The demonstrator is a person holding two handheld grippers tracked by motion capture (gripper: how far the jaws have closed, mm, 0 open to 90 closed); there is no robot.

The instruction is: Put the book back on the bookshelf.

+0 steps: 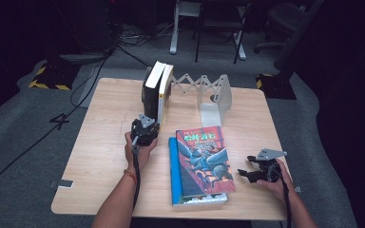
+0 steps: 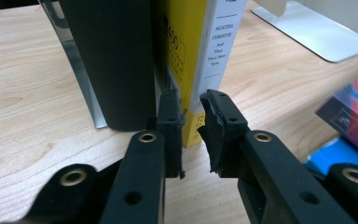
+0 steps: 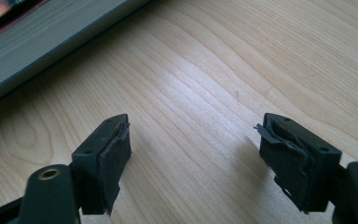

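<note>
Dim recording room, lab or studio by my read. One light wooden tabletop point(image 1: 100, 142) stands alone on grey carpet point(image 1: 24, 118), lit from above while everything around it falls off into dark. Black cables point(image 1: 90, 71) run loose across the floor from the far side. Yellow-and-black hazard tape marks heavy stand bases at the left point(image 1: 52, 76) and right point(image 1: 273, 85) of the tabletop. Behind, I make out white desk legs point(image 1: 175, 33), a dark chair frame point(image 1: 218, 28) and an office chair point(image 1: 285, 19) on castors. A tape cross point(image 1: 59, 120) is stuck to the carpet. Staged workspace, nothing domestic.
</note>
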